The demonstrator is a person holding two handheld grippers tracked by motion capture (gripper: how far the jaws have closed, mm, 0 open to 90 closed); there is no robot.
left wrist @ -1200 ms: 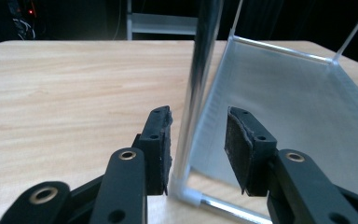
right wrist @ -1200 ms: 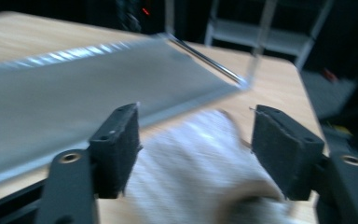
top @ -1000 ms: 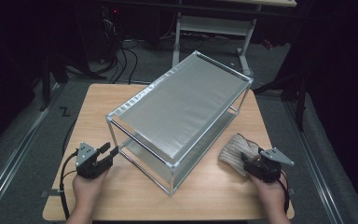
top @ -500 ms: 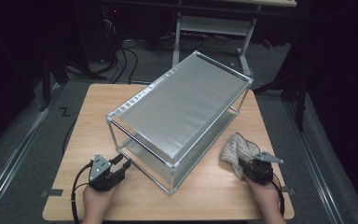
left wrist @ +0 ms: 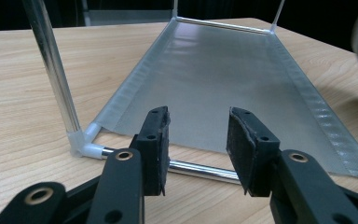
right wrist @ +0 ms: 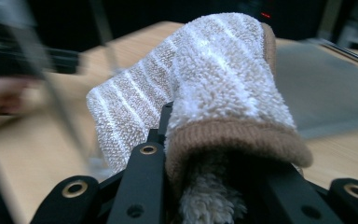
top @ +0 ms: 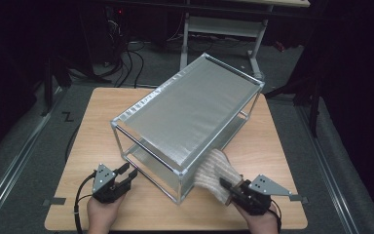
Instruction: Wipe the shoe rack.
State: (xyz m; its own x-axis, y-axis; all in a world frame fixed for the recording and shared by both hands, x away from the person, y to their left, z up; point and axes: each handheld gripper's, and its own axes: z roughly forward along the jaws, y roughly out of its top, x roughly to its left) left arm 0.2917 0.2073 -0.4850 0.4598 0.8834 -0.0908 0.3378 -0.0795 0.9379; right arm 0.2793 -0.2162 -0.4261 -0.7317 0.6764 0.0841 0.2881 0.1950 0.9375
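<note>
A striped beige-and-white terry sock (top: 213, 173) with a brown cuff is clamped in my right gripper (top: 227, 187), just right of the rack's near corner post. In the right gripper view the sock (right wrist: 214, 79) drapes over both black jaws, which have just been closing on it. A metal-framed rack with a grey mesh top (top: 190, 105) stands slantwise on the wooden table (top: 92, 126). My left gripper (top: 126, 174) sits low at the rack's near-left side. Its pads (left wrist: 154, 140) stand apart with nothing between them, facing the lower bar (left wrist: 200, 169) and the mesh bottom shelf (left wrist: 223, 74).
The table's front edge (top: 175, 228) runs just under both hands. A black Z mark (top: 67, 116) is on the floor at the left. Cables (top: 126, 58) and a white desk frame (top: 224, 34) stand behind the table in the dark.
My right gripper has shut on the sock, lifted it and carried it left toward the rack's near corner. My left gripper has slid nearer the front edge and slightly right.
</note>
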